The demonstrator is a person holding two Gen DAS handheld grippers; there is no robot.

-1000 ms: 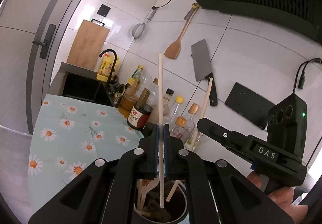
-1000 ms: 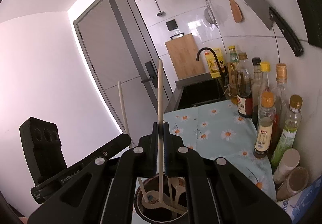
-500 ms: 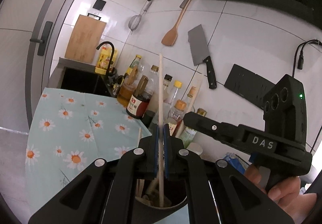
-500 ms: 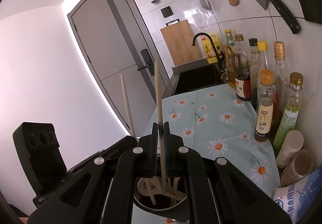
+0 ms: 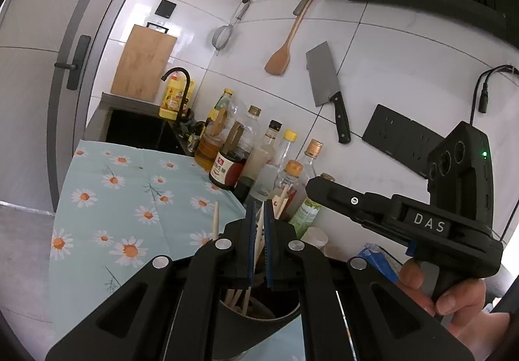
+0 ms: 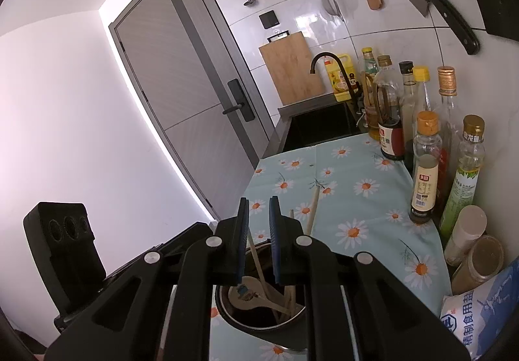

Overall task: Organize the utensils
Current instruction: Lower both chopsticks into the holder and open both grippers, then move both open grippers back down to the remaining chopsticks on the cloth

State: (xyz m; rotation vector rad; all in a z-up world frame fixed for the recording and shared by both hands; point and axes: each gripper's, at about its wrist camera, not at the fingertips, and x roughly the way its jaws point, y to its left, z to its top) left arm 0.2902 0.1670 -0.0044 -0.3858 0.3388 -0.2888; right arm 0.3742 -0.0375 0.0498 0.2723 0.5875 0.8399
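Note:
A dark round utensil holder (image 5: 282, 320) stands just under both grippers on the daisy-print cloth (image 5: 129, 198). In the left wrist view my left gripper (image 5: 258, 208) shows a narrow gap, and a wooden chopstick (image 5: 259, 234) leans loosely in it with its foot in the holder. More chopsticks (image 5: 215, 221) poke out beside it. In the right wrist view the jaws of my right gripper (image 6: 258, 202) are opening with nothing pressed between them. Below them the holder (image 6: 259, 325) contains a wooden spoon (image 6: 246, 294) and several chopsticks (image 6: 313, 211).
Sauce and oil bottles (image 6: 425, 166) line the tiled wall at the right, with jars and a salt bag (image 6: 480, 322) nearer. A black sink (image 6: 321, 127) and tap lie beyond the cloth. A cleaver (image 5: 324, 78) and wooden spatula (image 5: 282, 52) hang on the wall. A hand (image 5: 454, 299) grips the right tool.
Each gripper held a chopstick upright, high above its pads. Both chopsticks have since dropped into the holder. The right jaws have parted, and the left gap looks slightly wider.

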